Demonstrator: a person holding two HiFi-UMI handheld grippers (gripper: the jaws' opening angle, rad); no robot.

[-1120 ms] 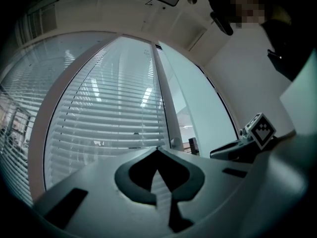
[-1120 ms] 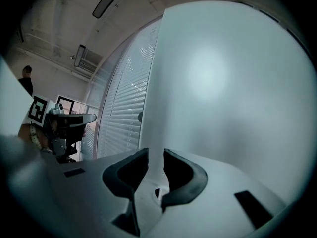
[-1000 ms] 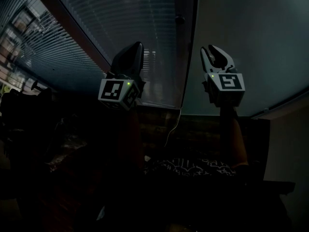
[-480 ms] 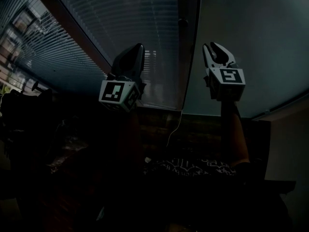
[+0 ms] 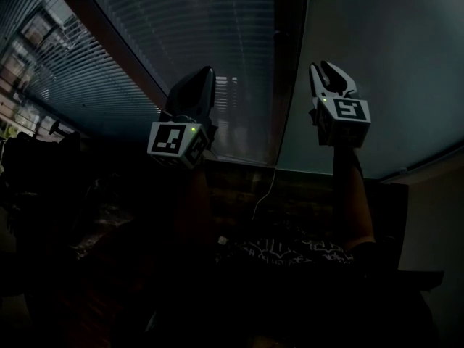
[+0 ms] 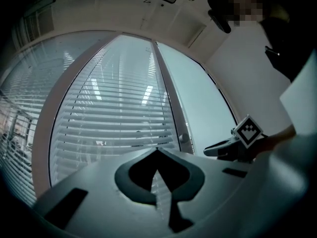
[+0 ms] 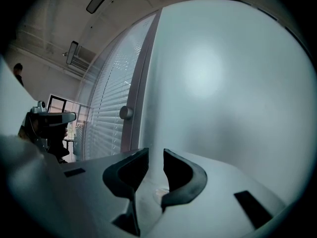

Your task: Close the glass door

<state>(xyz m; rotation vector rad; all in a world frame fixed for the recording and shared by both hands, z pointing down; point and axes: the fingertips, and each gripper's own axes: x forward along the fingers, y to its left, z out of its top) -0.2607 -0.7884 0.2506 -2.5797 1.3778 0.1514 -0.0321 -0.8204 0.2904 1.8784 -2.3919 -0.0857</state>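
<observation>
The glass door (image 5: 217, 42) has slatted blinds behind its pane and a dark upright frame (image 5: 288, 64) on its right edge. A small round knob (image 5: 276, 32) (image 6: 184, 138) (image 7: 126, 112) sits on that frame. My left gripper (image 5: 207, 71) (image 6: 157, 150) is shut and empty, raised in front of the blinds left of the frame. My right gripper (image 5: 330, 69) (image 7: 156, 153) is open with nothing between its jaws. It points at the frosted panel (image 5: 377, 56) (image 7: 223, 83) just right of the frame. I cannot tell whether it touches the panel.
More blinds (image 5: 51, 71) cover a second window at the far left. Below the panes runs a dark low ledge (image 5: 239, 183) with a thin cable (image 5: 262, 194) hanging over it. A pale wall (image 5: 435, 223) stands at the lower right. The room is very dim.
The door frame and knob have slid a little to the right in the head view, and my right gripper has shifted right with them. The left gripper has stayed put.
</observation>
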